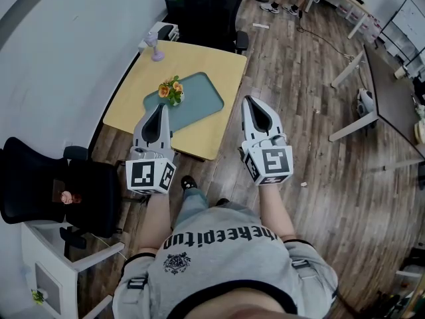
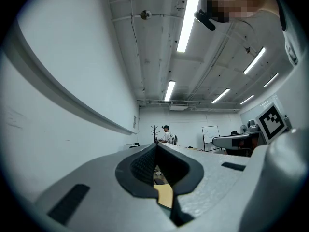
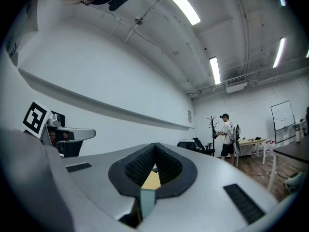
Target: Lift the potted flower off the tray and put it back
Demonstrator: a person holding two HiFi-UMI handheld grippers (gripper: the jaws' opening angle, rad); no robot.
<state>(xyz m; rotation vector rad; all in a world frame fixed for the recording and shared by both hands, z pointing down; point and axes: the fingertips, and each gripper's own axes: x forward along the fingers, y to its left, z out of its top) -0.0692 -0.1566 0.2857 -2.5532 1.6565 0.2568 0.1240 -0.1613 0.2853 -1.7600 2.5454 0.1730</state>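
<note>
**Task item.** The potted flower stands upright on the teal tray, toward the tray's 9 o'clock end. That is where the task sentence wants it to finish. The placement fits a pot waiting to be lifted and equally a pot already set back. These views do not settle which.

**Tools.** My left tool and my right tool are both closed tip to tip with nothing between the jaws, and each tool's own view confirms it. Both are held at the near edge of the surface, pointing roughly level across it. Neither touches the pot or the tray. The left tip lies near the flower, at its 6 o'clock. The right tip lies off the tray's 4 o'clock, beside the corner of the surface. I judge this a carrying posture, clear of the pot so that nothing can be knocked.

**Surroundings.**
- A small purple item, too small to identify, stands at the 11 o'clock corner of the surface, well apart from the tray.
- A black office chair stands beyond the surface at 12 o'clock.
- Another dark chair is at my 9 o'clock.
- A white desk is at my 2 o'clock.
- A person stands far across the room.

**Obstructions.** Nothing lies between the tools and the flower. The blooms and leaves spread over the pot and hide it from above.
</note>
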